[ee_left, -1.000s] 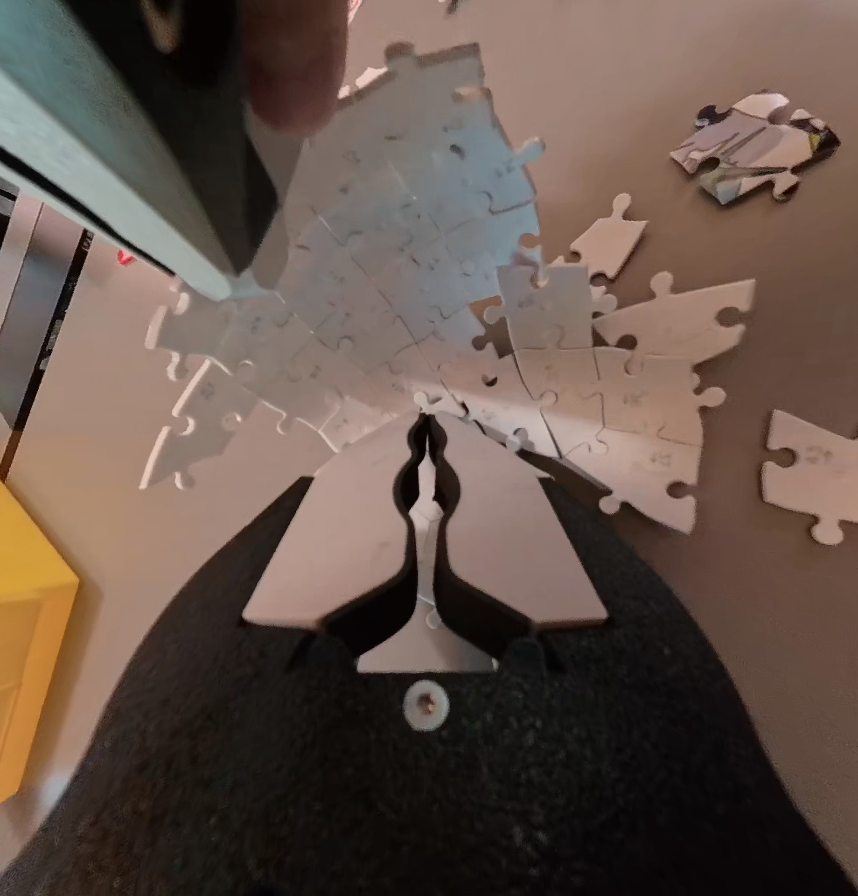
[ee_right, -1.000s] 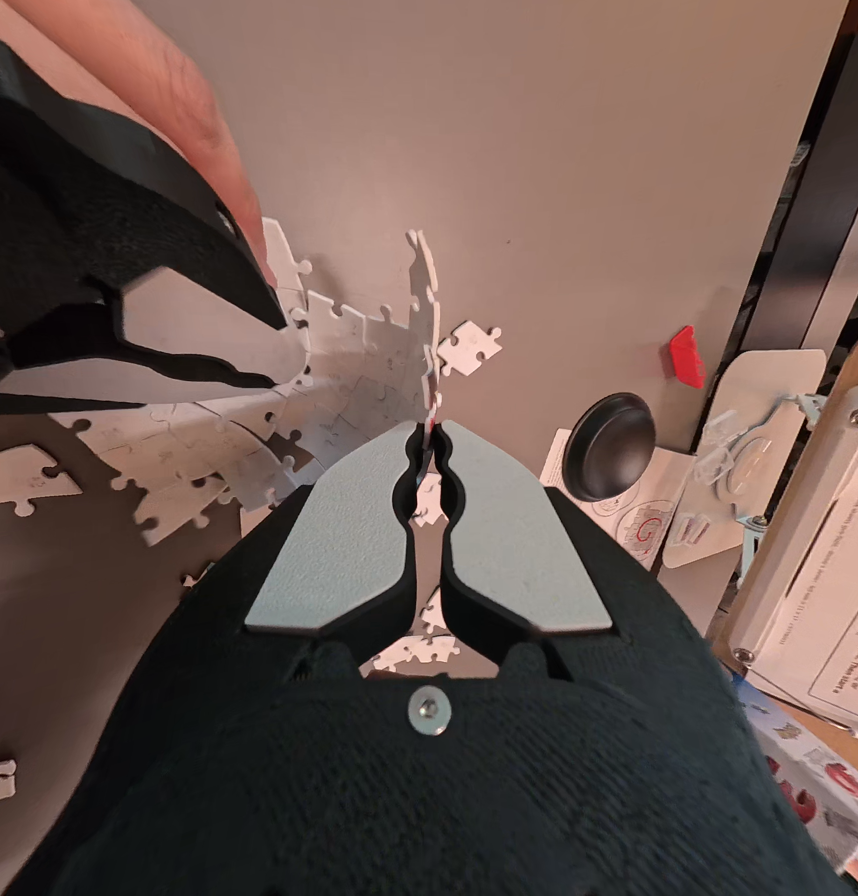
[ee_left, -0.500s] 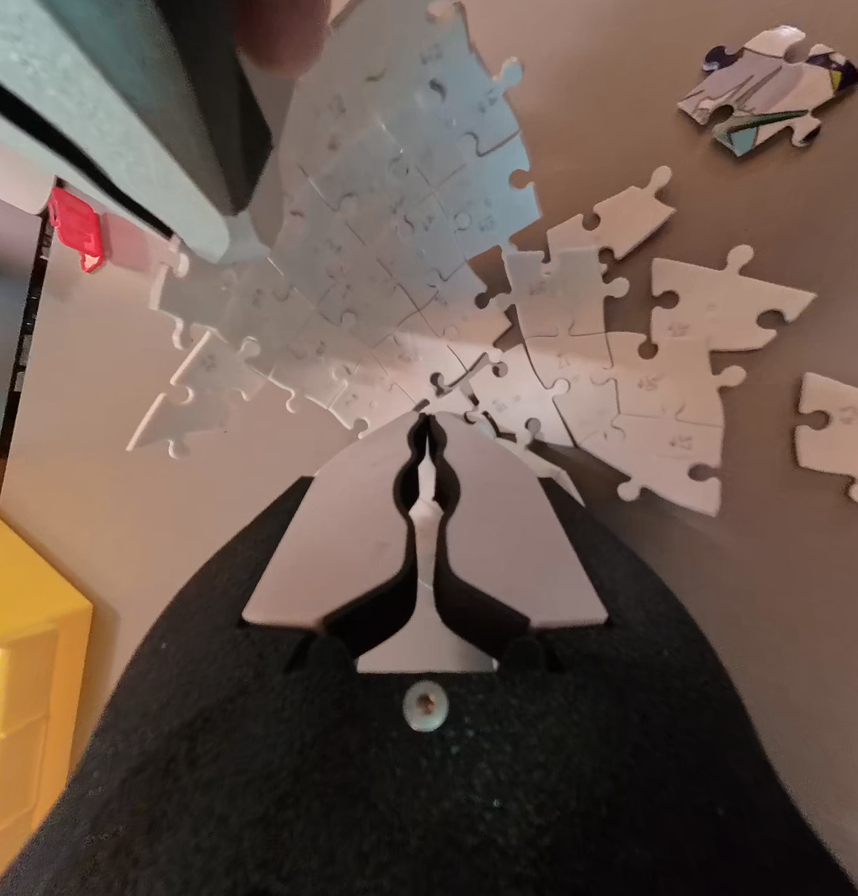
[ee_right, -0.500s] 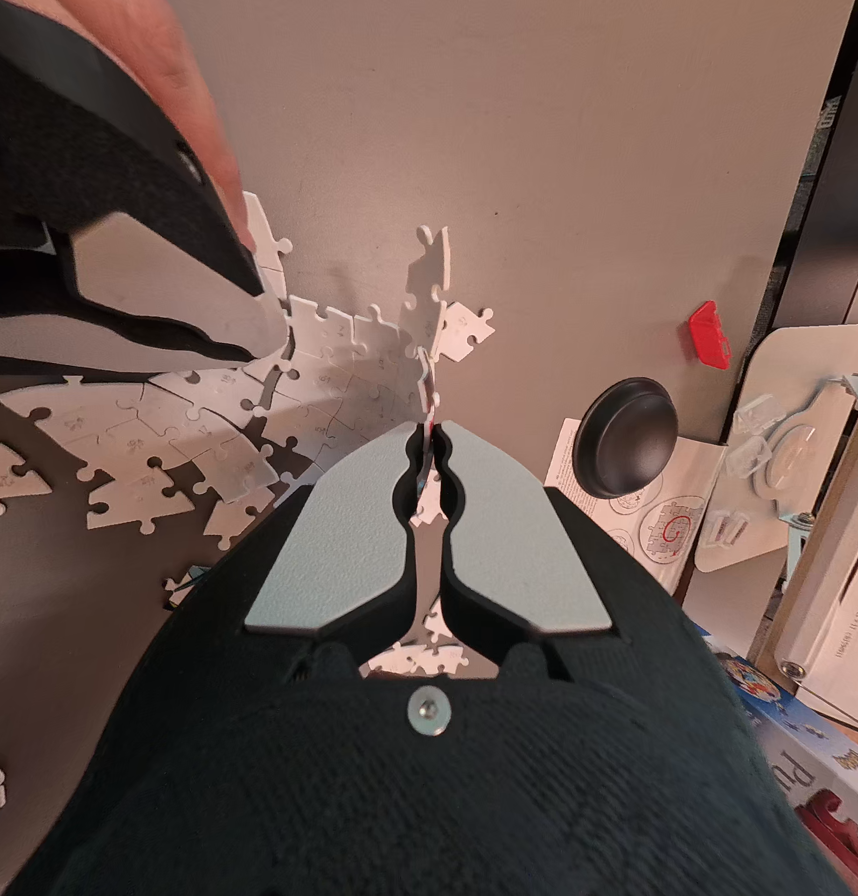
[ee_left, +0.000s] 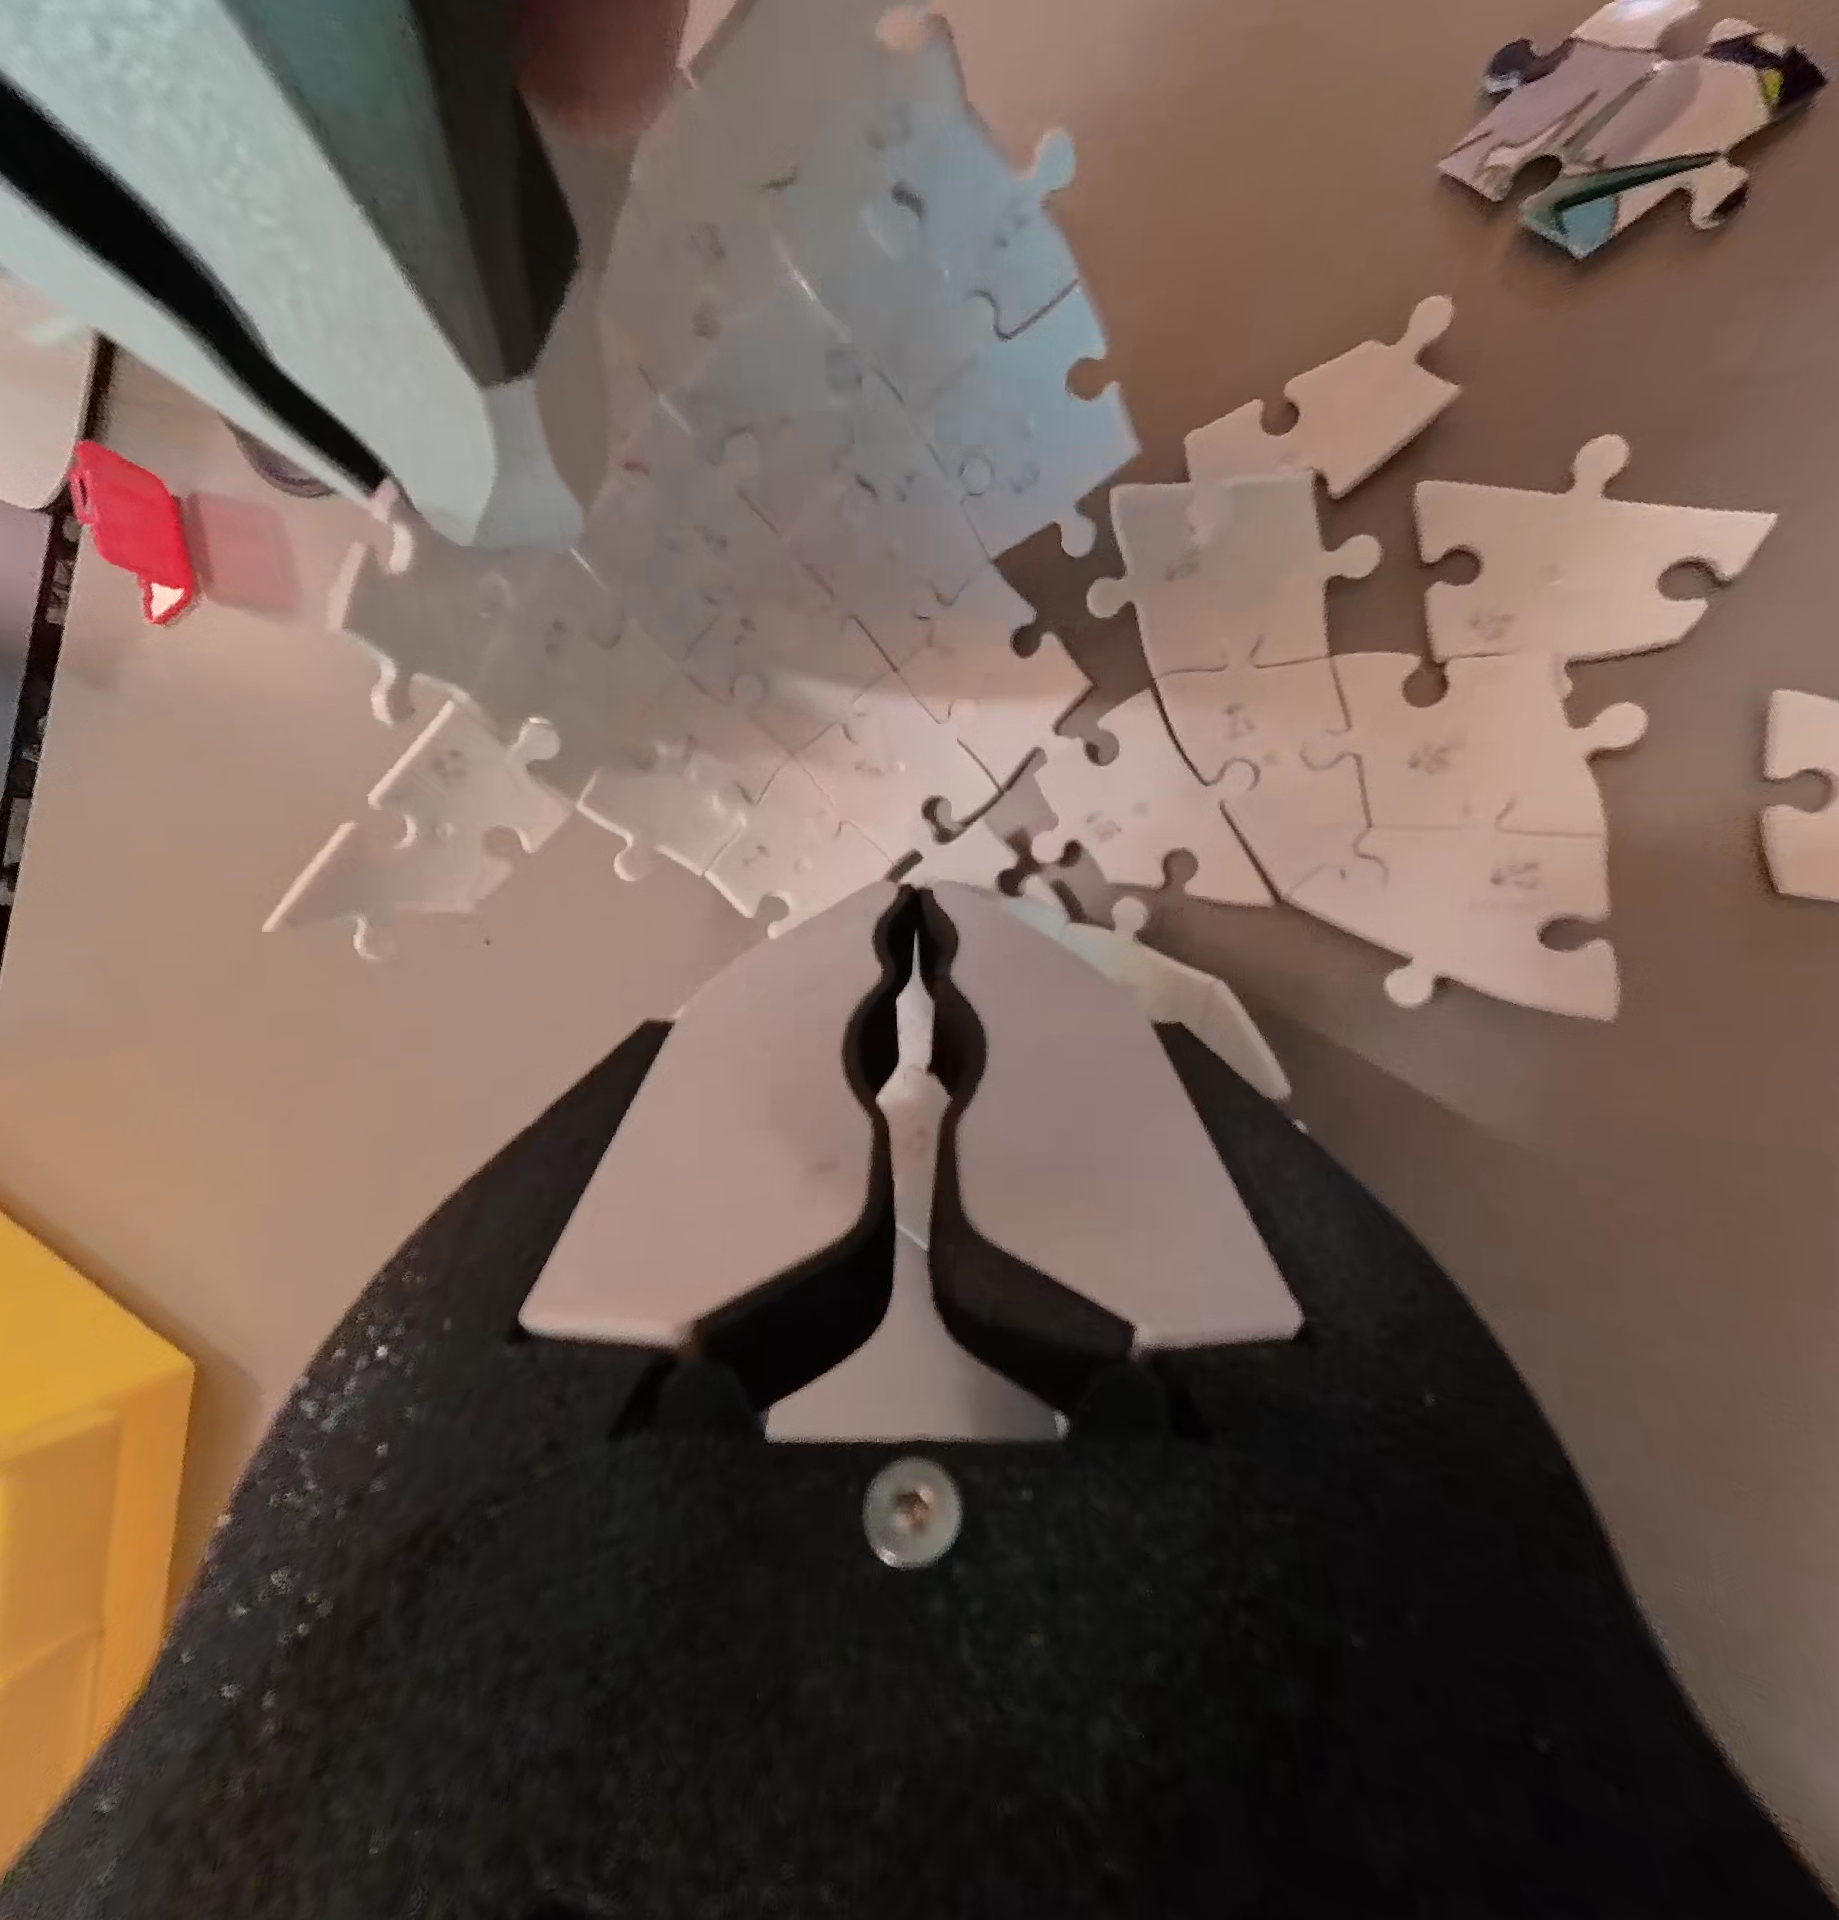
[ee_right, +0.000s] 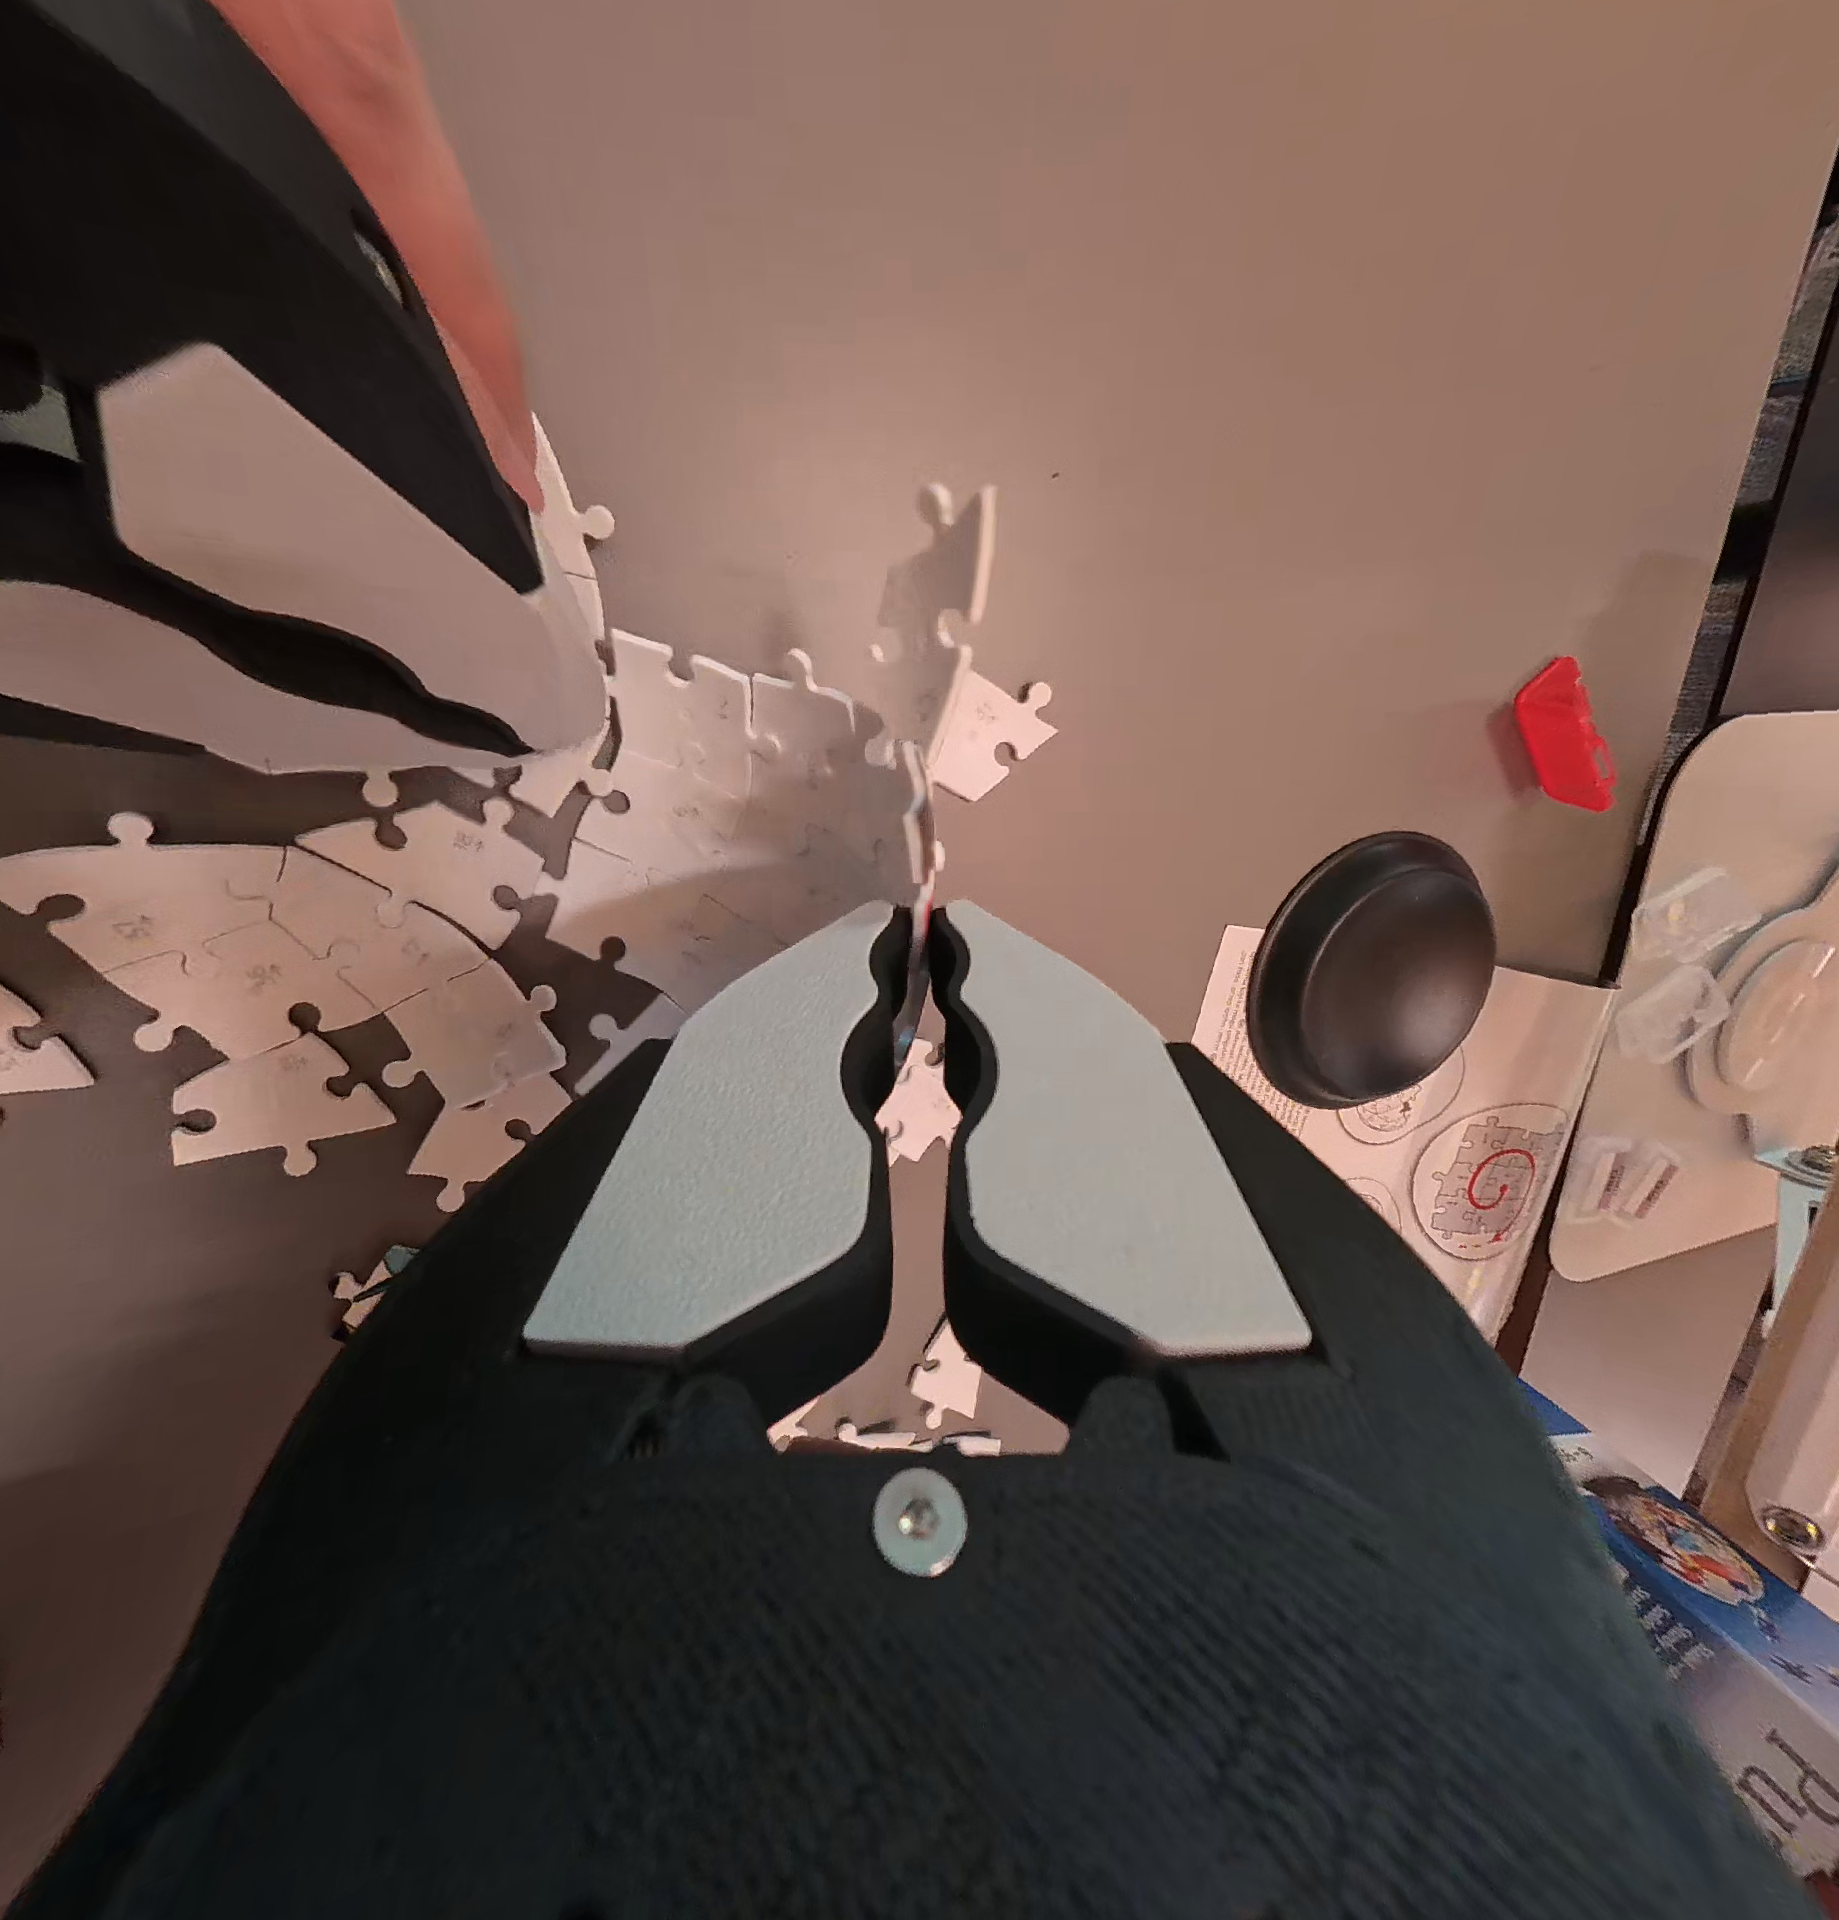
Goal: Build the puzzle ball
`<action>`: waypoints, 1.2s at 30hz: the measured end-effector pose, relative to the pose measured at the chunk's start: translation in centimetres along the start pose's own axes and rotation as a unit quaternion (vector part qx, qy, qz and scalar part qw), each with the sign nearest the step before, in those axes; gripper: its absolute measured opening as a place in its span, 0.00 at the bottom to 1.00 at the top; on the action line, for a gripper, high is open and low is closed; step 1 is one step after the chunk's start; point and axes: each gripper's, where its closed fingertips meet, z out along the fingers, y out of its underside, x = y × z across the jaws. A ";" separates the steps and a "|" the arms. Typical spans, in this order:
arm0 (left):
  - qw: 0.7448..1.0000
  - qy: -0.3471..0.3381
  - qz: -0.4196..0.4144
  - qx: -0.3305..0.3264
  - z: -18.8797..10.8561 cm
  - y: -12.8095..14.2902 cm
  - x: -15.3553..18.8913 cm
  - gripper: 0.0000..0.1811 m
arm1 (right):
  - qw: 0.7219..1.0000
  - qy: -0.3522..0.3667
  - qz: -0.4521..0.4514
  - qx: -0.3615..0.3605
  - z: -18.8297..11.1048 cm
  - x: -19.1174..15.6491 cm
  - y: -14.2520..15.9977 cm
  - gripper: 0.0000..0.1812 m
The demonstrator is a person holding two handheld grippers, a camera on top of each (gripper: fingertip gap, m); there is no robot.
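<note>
Change since a second ago: curved white assembly of joined puzzle pieces (ee_left: 842, 540) swung round between the two grippers, now tilted further off the grey bench top (ee_right: 1206, 364); flat white fan of joined pieces (ee_left: 1414, 769) and printed loose piece (ee_left: 1632, 114) shifted toward the right side of the left wrist view.
Left gripper (ee_left: 913, 909): grey-padded fingers pressed together on the near edge of the curved assembly, a thin white sliver of piece showing in the slot between them.
Right gripper (ee_right: 920, 914): pale blue pads closed tight on an upright edge of the same assembly, one tall piece (ee_right: 946, 582) rising above the tips.
Puzzle ball so far: white backs facing both cameras, curved like a shallow bowl, held up off the bench between the grippers.
Flat fan: lying on the bench just beside the lifted part; whether still linked to it cannot be told.
Loose pieces: several white ones scattered on the bench near the fan; the printed one face up, well apart.
Bench far edge: small red plastic clip (ee_right: 1559, 748), black domed knob (ee_right: 1377, 987) on a printed paper sheet (ee_right: 1455, 1143).
Left of bench: yellow box (ee_left: 53, 1507).
</note>
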 end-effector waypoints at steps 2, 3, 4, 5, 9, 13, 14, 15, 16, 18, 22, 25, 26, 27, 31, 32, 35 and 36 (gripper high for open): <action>1.000 -0.005 -0.007 0.011 -0.1 0.0 -0.1 0.00 | 1.000 0.000 0.005 0.000 0.0 0.0 0.0 0.02; 1.000 -0.007 -0.011 0.017 -0.1 0.0 -0.1 0.00 | 1.000 0.000 0.005 0.000 0.0 -0.1 -0.1 0.02; 1.000 -0.009 -0.013 0.021 -0.2 0.1 -0.1 0.00 | 1.000 0.000 0.003 0.003 -0.1 -0.1 -0.2 0.02; 1.000 -0.012 -0.011 0.023 -0.2 0.1 -0.2 0.00 | 1.000 0.000 0.000 0.004 -0.1 -0.1 -0.3 0.02; 0.999 -0.027 -0.014 0.032 -0.8 0.4 -0.3 0.00 | 1.000 0.004 -0.013 -0.005 0.0 -0.1 -0.5 0.02; 0.997 -0.059 -0.047 0.034 -2.4 1.4 -1.1 0.00 | 1.000 0.004 -0.023 -0.015 -0.1 -0.2 -0.6 0.02; 0.996 -0.062 -0.057 0.030 -2.8 1.6 -1.2 0.00 | 1.000 0.002 -0.024 -0.018 -0.2 -0.2 -0.6 0.02; 0.996 -0.061 -0.061 0.030 -3.1 1.6 -1.0 0.00 | 0.999 0.001 -0.024 -0.023 -0.2 -0.1 -0.6 0.02; 0.996 -0.059 -0.059 0.032 -3.2 1.4 -0.7 0.00 | 0.999 0.000 -0.027 -0.027 -0.2 -0.1 -0.7 0.02; 0.997 -0.058 -0.044 0.033 -3.3 0.6 -0.2 0.00 | 0.999 0.000 -0.033 -0.038 -0.1 0.1 -0.7 0.02; 0.996 -0.081 -0.022 -0.004 -2.6 0.6 -0.8 0.00 | 0.997 -0.002 -0.033 -0.062 -0.1 0.1 -0.9 0.02; 0.997 -0.071 -0.018 -0.006 -1.8 0.6 -0.8 0.00 | 0.993 -0.024 -0.030 -0.109 0.0 -0.3 -0.1 0.02; 0.998 -0.067 -0.015 -0.001 -1.6 0.4 -0.6 0.00 | 0.992 -0.024 -0.032 -0.119 0.1 -0.2 -0.1 0.02; 0.998 -0.064 -0.013 0.002 -1.5 0.2 -0.5 0.00 | 0.992 -0.026 -0.030 -0.123 0.1 0.0 -0.2 0.02; 0.998 -0.063 -0.026 -0.013 -1.2 0.6 -0.5 0.00 | 0.991 -0.028 -0.001 -0.132 0.3 0.5 -0.5 0.02; 0.997 -0.063 -0.031 -0.019 -1.2 0.9 -0.4 0.01 | 0.991 -0.033 0.013 -0.132 0.4 0.5 -0.6 0.02; 0.998 -0.060 -0.034 -0.014 -1.3 1.0 0.0 0.00 | 0.991 -0.042 0.030 -0.127 0.7 0.5 -0.5 0.02; 0.998 -0.059 -0.035 -0.013 -1.3 1.1 0.1 0.00 | 0.991 -0.043 0.035 -0.125 0.8 0.5 -0.4 0.02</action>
